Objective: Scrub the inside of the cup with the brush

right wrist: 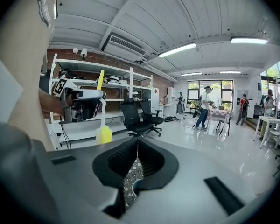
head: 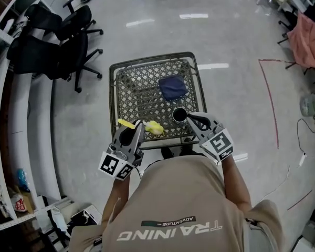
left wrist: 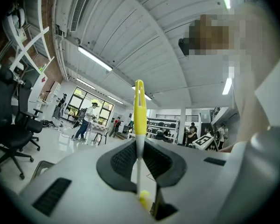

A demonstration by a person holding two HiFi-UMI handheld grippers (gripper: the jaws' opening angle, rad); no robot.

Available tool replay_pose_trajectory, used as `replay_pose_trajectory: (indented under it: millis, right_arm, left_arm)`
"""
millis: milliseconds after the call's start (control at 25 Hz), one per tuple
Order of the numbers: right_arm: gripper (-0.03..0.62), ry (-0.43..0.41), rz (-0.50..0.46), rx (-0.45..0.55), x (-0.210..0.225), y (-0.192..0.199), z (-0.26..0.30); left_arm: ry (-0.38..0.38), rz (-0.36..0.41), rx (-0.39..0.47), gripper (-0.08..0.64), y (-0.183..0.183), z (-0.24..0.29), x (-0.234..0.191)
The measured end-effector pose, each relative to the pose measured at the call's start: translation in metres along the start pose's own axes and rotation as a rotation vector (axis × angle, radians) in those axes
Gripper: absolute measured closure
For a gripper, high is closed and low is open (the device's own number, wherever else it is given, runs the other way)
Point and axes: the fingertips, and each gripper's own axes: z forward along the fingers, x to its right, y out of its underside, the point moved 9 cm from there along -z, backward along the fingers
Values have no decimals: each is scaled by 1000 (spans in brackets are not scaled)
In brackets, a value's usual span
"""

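Plainly, my left claw [head: 138, 126] is clamped on the thin white stem of the brush [head: 155, 127], which looks like light, stiff plastic with yellow ends. My right claw [head: 191, 118] is closed on nothing, just beside the cup [head: 179, 114]. The cup stands at the near edge of the mesh table [head: 142, 96], toward the right corner. It is dark, round and rigid, and probably light and tippy, so I'd pinch its rim.

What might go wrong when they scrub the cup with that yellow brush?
The right hand-held gripper is shut at the rim of the cup. I can't tell whether it pinches it, so the cup might tip on the mesh table. The left hand-held gripper grips the brush only by its thin stem, so it might twist.
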Motion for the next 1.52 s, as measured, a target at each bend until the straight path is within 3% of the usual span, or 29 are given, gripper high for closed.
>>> replay_pose_trajectory:
  millis: [360, 600, 960, 1000, 1080, 1160, 1280, 1520]
  right_arm:
    - [574, -49, -9, -32, 24, 22, 3]
    - [574, -105, -91, -112, 18, 47, 18]
    - [568, -166, -75, -80, 29, 66, 20]
    - [541, -179, -69, -71, 29, 70, 20]
    - [351, -216, -47, -61, 29, 77, 24]
    - [239, -235, -47, -70, 30, 88, 31]
    - [202, -248, -49, -138, 31, 120, 44]
    - [199, -271, -79, -262, 30, 176, 68]
  left_arm:
    - [-48, 0, 22, 517, -8, 20, 15]
    - [-74, -2, 3, 517, -7, 20, 21]
    - [-134, 3, -4, 517, -3, 23, 28]
    - [-137, -1, -9, 517, -4, 24, 29]
    - [-138, -6, -21, 517, -5, 24, 31]
    - [-139, -4, -33, 517, -7, 25, 33]
    - [-143, 5, -51, 517, -9, 24, 39]
    - [-166, 38, -84, 517, -25, 22, 34]
